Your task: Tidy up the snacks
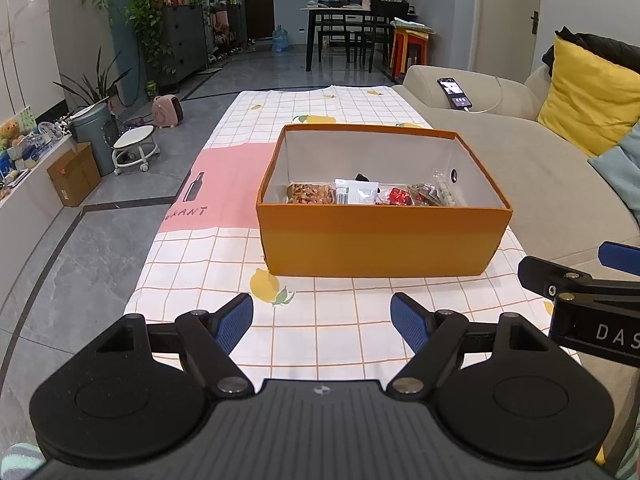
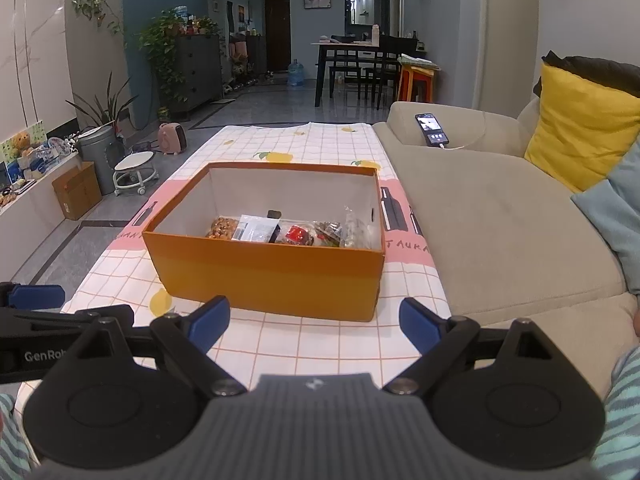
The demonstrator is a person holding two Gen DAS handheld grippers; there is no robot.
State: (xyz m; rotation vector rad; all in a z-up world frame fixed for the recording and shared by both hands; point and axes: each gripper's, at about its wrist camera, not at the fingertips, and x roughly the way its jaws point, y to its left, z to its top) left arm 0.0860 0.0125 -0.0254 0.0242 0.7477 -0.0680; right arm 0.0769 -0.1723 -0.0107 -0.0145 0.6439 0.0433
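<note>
**Living-room table, snacks boxed**

Checked cloth [image 1: 340, 332] covers the table beside a sofa [image 2: 500, 232]. At 12 o'clock from both grippers stands the orange box [image 1: 376, 240], snacks [image 1: 374, 194] lying in a row inside (apparently already gathered). Left gripper [image 1: 322, 322] and right gripper [image 2: 314, 326] hover short of it, fingers apart and empty, likely pulled back between placements.
</note>
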